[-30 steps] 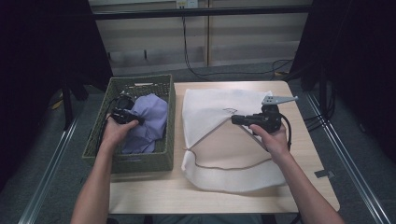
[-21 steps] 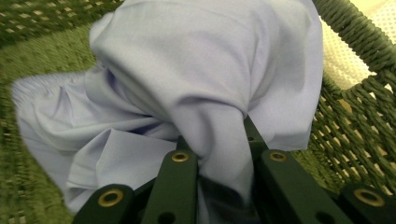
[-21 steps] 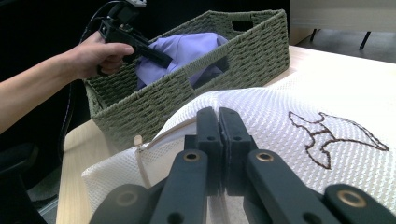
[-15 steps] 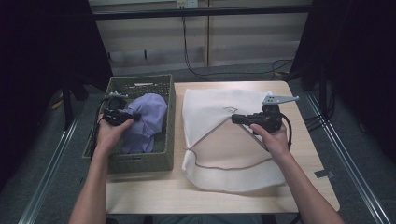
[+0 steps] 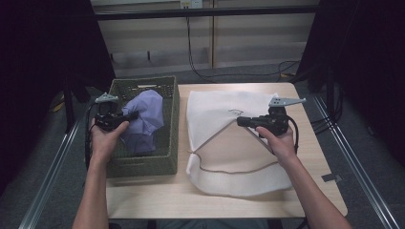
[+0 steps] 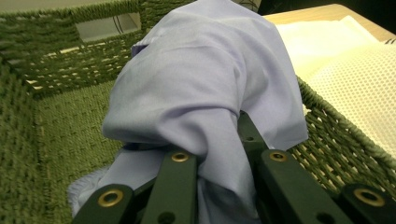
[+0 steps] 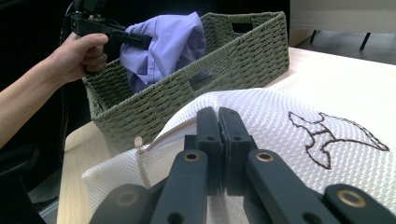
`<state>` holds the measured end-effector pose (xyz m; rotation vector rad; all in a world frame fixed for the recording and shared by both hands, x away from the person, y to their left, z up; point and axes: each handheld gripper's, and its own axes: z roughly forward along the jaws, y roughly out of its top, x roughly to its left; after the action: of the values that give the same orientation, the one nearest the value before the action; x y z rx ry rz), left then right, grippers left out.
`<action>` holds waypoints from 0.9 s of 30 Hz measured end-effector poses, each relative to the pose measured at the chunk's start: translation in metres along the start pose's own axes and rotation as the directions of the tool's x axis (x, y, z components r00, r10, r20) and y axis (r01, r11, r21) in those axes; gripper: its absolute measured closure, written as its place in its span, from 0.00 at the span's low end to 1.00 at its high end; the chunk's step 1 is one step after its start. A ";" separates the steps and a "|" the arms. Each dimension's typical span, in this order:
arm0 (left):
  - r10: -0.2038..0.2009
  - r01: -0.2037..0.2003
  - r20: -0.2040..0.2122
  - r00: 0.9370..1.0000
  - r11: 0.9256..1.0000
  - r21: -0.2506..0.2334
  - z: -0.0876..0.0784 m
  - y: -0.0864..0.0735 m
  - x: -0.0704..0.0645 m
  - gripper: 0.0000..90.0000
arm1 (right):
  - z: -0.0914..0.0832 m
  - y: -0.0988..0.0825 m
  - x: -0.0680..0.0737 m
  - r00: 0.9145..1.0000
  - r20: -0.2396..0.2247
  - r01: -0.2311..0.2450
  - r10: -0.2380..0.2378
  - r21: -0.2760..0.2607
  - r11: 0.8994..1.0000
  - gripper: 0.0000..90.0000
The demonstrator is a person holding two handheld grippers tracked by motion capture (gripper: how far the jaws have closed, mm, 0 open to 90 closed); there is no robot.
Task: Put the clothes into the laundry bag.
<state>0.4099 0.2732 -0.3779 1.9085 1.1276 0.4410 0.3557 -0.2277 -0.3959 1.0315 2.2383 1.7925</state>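
My left gripper (image 5: 128, 116) has its jaws clamped on a fold of the lilac garment (image 5: 143, 121), and I see the cloth bunched and draped over both jaws in the left gripper view. The garment hangs lifted out of the green woven basket (image 5: 168, 157), its lower part trailing down inside, toward the basket's middle. The basket sits along the table's (image 5: 157, 195) left edge, reaching from the far-left corner most of the way toward me.

My right gripper (image 5: 241, 121) has its jaws pressed together on the top layer of the white mesh bag (image 5: 215, 107), pinching it up at the slanted opening edge (the mesh tents up just there). The bag lies flat on the middle of the table, just beside the basket's right wall, with a brown drawstring (image 5: 229, 168) looping across its near part and a small brown emblem (image 5: 235, 112) near its far end
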 end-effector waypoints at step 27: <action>0.066 -0.054 0.052 0.996 0.975 -0.218 -0.048 0.005 -0.004 0.90 | -0.003 -0.002 0.003 1.000 -0.005 0.000 0.000 -0.008 1.000 0.98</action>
<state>0.3790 0.2929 -0.3462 1.7565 0.9453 0.5160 0.3508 -0.2286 -0.3956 1.0268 2.2319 1.8042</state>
